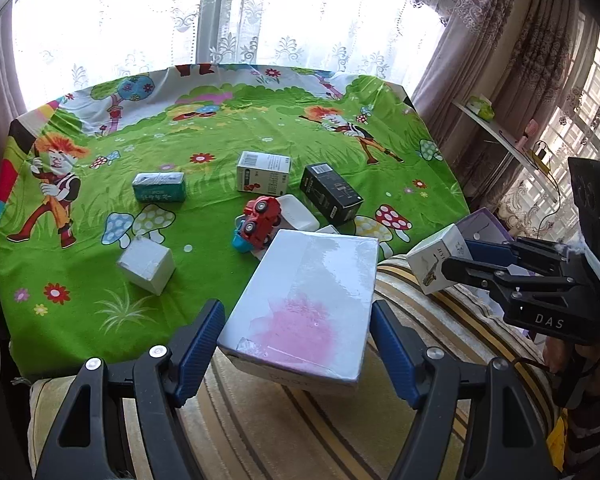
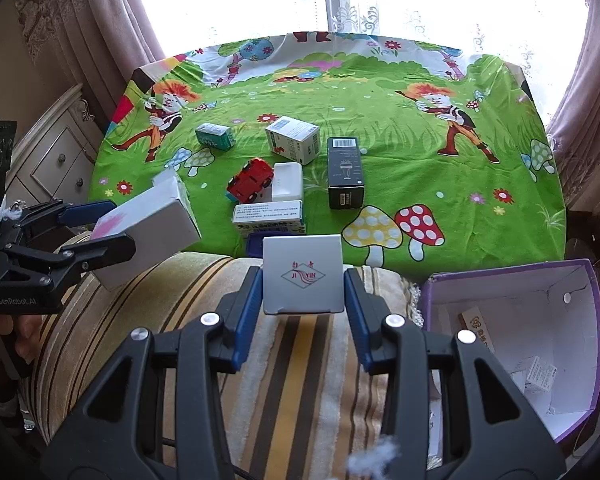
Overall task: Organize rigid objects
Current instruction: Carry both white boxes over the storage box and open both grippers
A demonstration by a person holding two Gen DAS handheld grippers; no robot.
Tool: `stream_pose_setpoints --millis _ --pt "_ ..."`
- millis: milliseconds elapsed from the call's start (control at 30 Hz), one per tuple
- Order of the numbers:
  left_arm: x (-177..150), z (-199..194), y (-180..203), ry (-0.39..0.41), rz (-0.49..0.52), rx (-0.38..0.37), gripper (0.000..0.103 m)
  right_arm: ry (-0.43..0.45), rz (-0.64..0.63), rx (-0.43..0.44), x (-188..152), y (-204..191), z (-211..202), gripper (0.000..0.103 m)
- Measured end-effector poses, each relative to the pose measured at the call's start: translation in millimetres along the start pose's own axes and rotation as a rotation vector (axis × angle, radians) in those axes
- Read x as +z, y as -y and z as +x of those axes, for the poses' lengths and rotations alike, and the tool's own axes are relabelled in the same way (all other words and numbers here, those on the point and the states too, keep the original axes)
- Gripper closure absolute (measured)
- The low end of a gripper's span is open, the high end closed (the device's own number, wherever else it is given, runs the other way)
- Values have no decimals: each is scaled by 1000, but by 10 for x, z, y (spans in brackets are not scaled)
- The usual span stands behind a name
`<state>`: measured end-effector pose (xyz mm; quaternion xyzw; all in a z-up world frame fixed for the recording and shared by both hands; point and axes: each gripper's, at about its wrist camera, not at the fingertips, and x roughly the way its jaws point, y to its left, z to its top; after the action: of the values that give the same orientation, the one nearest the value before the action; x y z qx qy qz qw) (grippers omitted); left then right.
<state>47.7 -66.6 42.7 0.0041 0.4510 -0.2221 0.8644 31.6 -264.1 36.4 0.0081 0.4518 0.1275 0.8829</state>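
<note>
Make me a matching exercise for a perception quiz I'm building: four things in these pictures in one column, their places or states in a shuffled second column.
Things:
1. large white box with a pink stain
2. small white square box with a red logo
3. red toy car
4. purple-edged cardboard box

Places or states:
A. lies on the green cartoon tablecloth
B. held in the right hand-held gripper
C. open, with small cartons inside
D. held in the left hand-held gripper

Pairs: 1-D, 2-B, 3-A, 4-C

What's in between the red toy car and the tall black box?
A white rounded plastic case lies between the red toy car and the tall black box, clearest in the right wrist view.
</note>
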Motion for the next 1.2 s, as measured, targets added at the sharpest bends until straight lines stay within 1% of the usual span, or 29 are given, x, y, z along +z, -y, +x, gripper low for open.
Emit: stream_pose_setpoints --millis 267,567,833,1200 --pt "52 100 289 -17 45 -36 28 7 49 -20 -121 258 -112 58" --pt "108 193 529 -35 89 -63 28 18 113 -52 -251 584 -234 58" --pt "193 346 793 -55 141 -92 28 13 192 -108 -414 987 -320 58" --pt "344 625 1327 -94 238 -151 28 8 325 -203 -683 1649 -484 58"
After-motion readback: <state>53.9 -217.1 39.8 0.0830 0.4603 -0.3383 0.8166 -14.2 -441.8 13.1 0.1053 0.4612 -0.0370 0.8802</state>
